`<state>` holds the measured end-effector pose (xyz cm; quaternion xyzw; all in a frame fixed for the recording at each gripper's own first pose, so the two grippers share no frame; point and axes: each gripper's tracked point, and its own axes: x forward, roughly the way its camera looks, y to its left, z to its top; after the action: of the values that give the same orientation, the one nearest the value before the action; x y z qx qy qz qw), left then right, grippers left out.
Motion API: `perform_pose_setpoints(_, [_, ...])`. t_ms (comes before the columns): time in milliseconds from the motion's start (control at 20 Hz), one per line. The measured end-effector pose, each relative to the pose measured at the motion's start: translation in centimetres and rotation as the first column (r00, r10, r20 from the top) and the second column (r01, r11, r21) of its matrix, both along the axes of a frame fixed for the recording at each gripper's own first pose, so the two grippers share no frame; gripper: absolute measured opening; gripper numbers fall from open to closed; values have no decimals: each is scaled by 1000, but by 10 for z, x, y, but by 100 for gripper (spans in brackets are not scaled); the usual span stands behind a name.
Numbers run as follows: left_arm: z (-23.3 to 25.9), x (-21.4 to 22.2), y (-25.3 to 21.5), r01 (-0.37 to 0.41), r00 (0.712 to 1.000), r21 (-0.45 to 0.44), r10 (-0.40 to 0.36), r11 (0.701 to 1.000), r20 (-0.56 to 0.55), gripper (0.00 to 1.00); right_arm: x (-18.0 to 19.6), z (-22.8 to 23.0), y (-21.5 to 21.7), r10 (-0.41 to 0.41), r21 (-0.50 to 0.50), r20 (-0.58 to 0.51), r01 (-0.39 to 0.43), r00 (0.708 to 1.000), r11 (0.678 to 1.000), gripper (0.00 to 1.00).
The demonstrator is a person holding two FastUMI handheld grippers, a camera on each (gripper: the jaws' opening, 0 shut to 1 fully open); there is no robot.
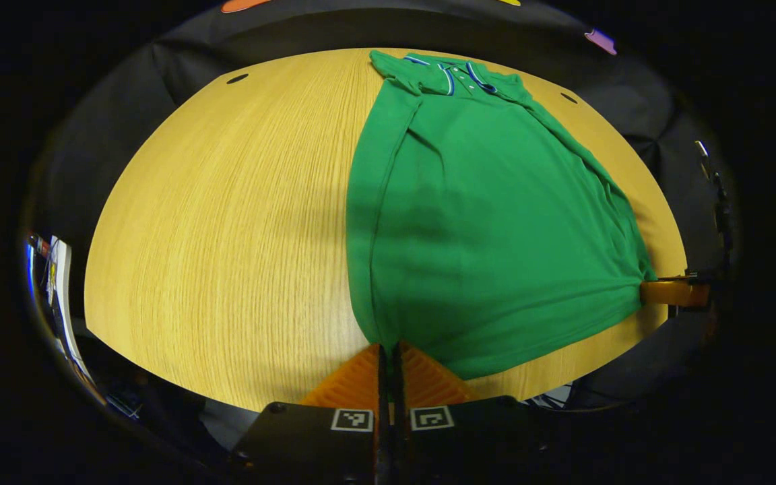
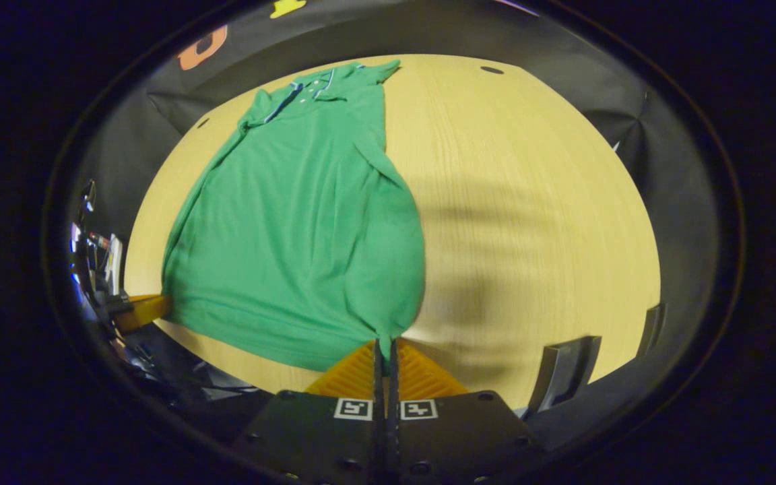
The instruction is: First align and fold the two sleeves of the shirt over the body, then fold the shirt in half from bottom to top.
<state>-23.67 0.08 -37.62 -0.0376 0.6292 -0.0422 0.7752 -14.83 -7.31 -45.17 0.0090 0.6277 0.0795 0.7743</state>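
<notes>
A green polo shirt lies lengthwise on the wooden table, collar at the far end, both sleeves folded in over the body. My left gripper is shut on the shirt's near left hem corner. In the right gripper view the shirt stretches away from my right gripper, which is shut on the other hem corner. Each view also catches the other gripper at the shirt's far bottom corner: the right gripper and the left gripper. The hem between them is pulled taut and slightly raised.
The table has small dark holes near its far corners. Black cloth walls surround it. A dark chair back stands at the near right edge in the right gripper view. Cluttered equipment sits off the table's left side.
</notes>
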Motion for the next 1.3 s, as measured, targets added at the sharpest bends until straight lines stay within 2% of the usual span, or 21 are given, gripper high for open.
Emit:
perform_pose_setpoints(100, [4,0,-7,-20,1000,-48,20,999,-8,6,0,0,0,8,15,4,-8,1000,1000,0])
perform_pose_setpoints(250, [17,4,-5,-33,999,-52,34,998,17,6,6,9,-2,-2,39,40,1,999,999,0])
perform_pose_setpoints(400, [38,18,-9,-45,996,-62,49,997,76,6,16,26,-4,-8,62,88,3,996,998,0])
perform_pose_setpoints(550, [68,46,-16,-62,982,-92,77,994,172,6,34,54,-8,22,58,156,-31,988,998,0])
perform_pose_setpoints(700, [93,75,-18,-54,966,-94,76,994,248,6,58,81,-9,55,48,234,-68,971,997,0])
perform_pose_setpoints(850, [112,103,-16,-36,944,-99,66,994,323,6,83,106,-6,44,61,284,-64,958,996,0])
perform_pose_setpoints(1300, [142,208,-7,31,896,-113,23,993,443,6,176,159,19,21,52,400,-46,916,998,0])
